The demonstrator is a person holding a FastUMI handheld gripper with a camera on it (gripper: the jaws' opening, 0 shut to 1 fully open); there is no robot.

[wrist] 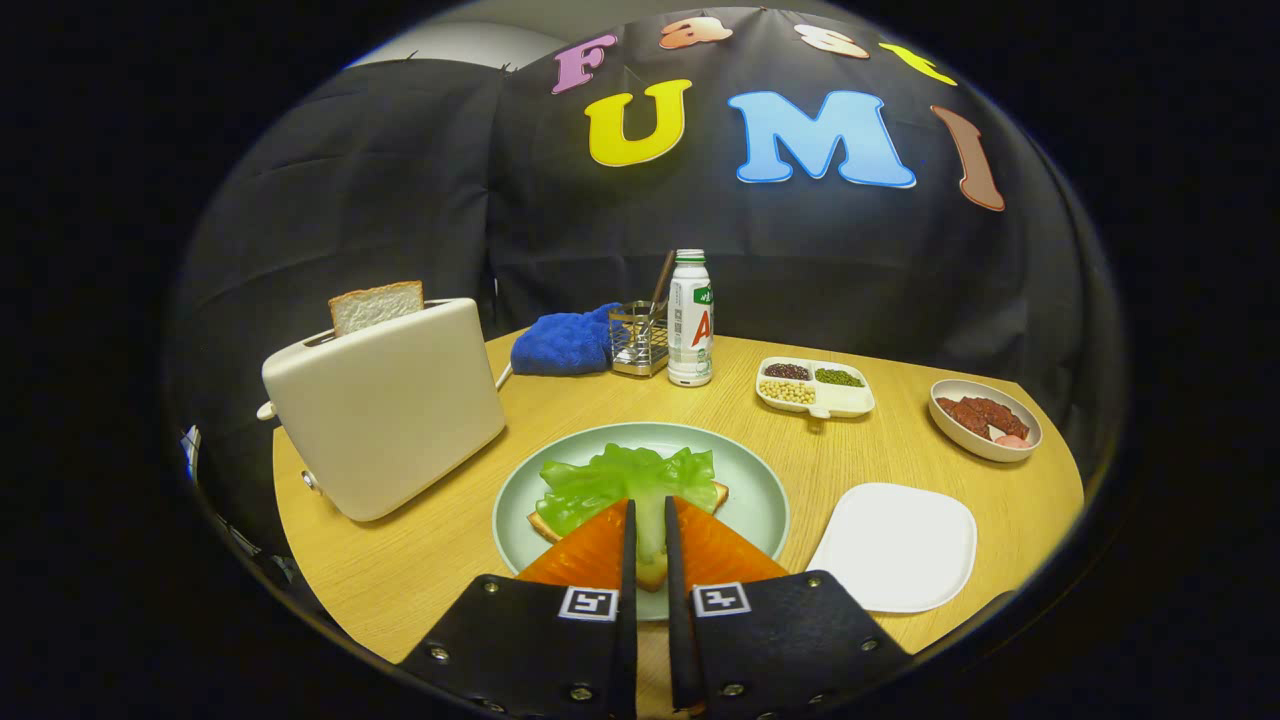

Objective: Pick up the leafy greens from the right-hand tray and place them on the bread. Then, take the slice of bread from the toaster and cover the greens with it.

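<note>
The tongs (pixel 647 515) sit at the bottom centre of the frame, their two fingers nearly together with only a narrow slit between them. A sliver of pale green shows in that slit — whether the fingers actually pinch the leaf cannot be told.

Just ahead of the fingertips, the leafy greens (pixel 625 480) lie spread on a slice of bread (pixel 548 527), whose crust peeks out at the left and right of the leaf. The leaf's long axis runs left to right across the frame, its ruffled edge toward the back wall. Both rest on a pale green plate (pixel 760 500) at lower centre of the round wooden tabletop (pixel 420 560).

At left of the frame stands a cream toaster (pixel 390 405), with the second slice of bread (pixel 376 305) upright in its slot, broad face toward the camera.

At lower right, beside the plate, lies a white tray (pixel 895 545) — bare. Farther back are a divided dish of beans (pixel 815 387), a bowl (pixel 985 420) with dark red pieces, a white bottle (pixel 690 320), a wire holder (pixel 638 338) and a blue cloth (pixel 565 340).
</note>
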